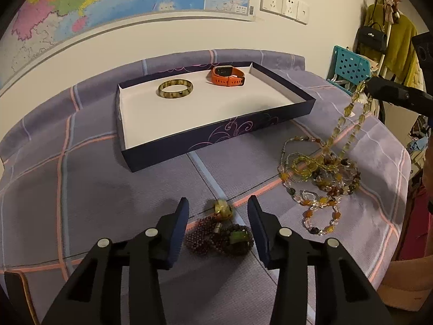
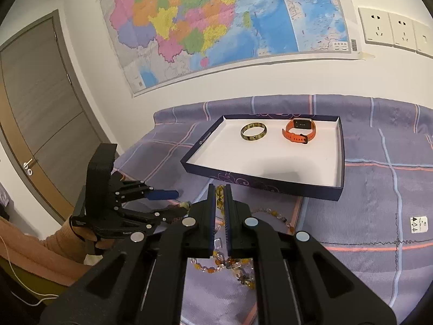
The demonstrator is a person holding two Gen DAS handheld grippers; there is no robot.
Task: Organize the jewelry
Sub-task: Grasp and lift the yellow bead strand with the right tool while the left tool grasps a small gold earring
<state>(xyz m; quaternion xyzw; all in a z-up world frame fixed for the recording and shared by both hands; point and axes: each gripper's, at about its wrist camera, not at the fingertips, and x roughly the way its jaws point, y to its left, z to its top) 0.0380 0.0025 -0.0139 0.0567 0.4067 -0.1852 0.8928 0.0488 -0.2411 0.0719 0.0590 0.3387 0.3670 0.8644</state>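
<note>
Left wrist only: dark bead bracelet [image 1: 219, 237].

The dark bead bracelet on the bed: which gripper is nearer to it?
Left. The left gripper is open with the dark bead bracelet between its fingers. The right gripper is off to the side, shut on the yellow necklace.

The bed cover [image 1: 94, 162] is matt woven cloth, slightly rough. The box [image 1: 222, 135] looks like smooth card, white and matt inside. The bangle [image 1: 175, 88] is glossy polished stone, the watch strap [image 1: 227, 77] matt rubbery plastic. The beaded necklaces [image 1: 322, 170] glint like glass; the tongs [image 1: 217, 230] are matt black plastic with shiny metal pins
</note>
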